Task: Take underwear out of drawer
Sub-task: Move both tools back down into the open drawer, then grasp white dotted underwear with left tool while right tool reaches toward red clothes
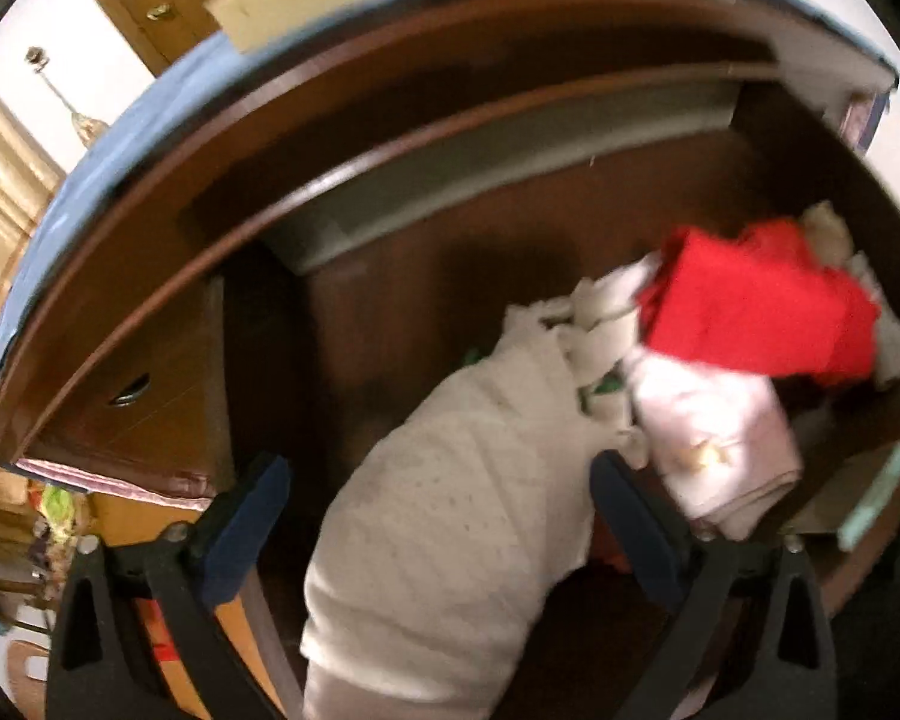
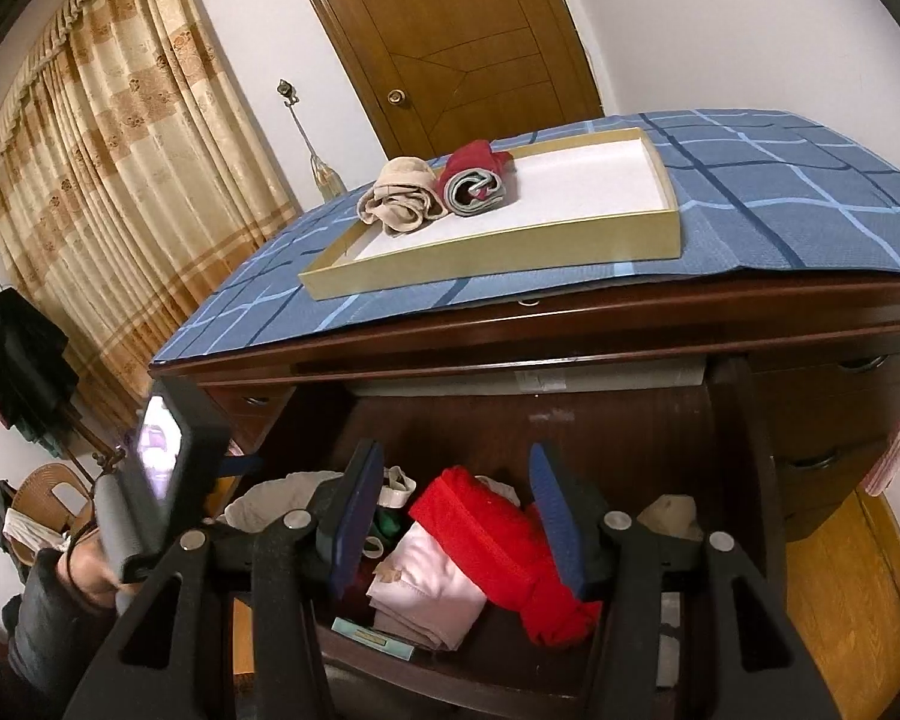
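Your left gripper hangs wide open astride the white underwear in the open drawer, not yet pinching, while your right gripper waits half-open and empty above the red piece, clear of that grab.

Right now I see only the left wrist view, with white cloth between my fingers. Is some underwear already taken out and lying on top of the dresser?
Observer: Yes. Two pieces lie in the shallow tray on top: a beige roll and a red and grey roll.
Operator: Is there room in it for more?
Observer: Yes. Most of its white floor, to the right of the rolls, is bare.
Operator: And where is the right gripper?
Observer: The right gripper hangs open over the red garment in the drawer, gripping nothing.
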### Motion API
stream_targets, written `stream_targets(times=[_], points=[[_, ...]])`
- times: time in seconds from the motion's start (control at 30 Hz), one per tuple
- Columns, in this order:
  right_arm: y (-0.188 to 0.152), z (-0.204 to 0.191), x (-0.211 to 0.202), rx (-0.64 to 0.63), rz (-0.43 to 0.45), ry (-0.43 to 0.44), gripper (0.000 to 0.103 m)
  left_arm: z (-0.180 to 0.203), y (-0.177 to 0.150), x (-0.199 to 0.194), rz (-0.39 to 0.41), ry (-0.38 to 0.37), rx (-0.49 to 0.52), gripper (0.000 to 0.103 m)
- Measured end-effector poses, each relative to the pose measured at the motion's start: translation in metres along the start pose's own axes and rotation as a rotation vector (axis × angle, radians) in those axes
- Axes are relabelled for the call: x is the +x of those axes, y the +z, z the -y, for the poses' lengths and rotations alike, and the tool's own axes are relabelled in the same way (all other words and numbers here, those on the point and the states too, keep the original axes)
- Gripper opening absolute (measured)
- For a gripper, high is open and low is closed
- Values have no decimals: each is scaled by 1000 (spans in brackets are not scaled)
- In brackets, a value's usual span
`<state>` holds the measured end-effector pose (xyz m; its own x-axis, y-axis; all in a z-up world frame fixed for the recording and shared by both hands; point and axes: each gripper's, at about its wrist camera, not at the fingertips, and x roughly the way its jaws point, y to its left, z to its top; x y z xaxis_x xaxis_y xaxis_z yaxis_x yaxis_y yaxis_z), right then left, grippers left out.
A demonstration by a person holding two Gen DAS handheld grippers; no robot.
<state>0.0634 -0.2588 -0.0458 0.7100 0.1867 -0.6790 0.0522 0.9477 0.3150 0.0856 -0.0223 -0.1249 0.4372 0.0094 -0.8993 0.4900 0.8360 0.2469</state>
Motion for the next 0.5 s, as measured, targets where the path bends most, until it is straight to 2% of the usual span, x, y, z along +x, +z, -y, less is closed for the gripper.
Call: stream_targets(times=[0.13,0.2,0.23,0.43,0.5], points=[[0,2,2,9,-10,1,54,1,3,7,-34,-15,14,96],[0,4,4,16,-18,2,54,2,2,11,-63,-39,23,87],[0,5,4,21,-20,3,54,3,0,15,-88,-65,26,78],[-1,9,7,40,-28,-4,54,-2,-8,12,-78,-92,-14,63],[-3,10,7,43,-32,-6,54,-5,-11,7,-53,-106,-43,57]])
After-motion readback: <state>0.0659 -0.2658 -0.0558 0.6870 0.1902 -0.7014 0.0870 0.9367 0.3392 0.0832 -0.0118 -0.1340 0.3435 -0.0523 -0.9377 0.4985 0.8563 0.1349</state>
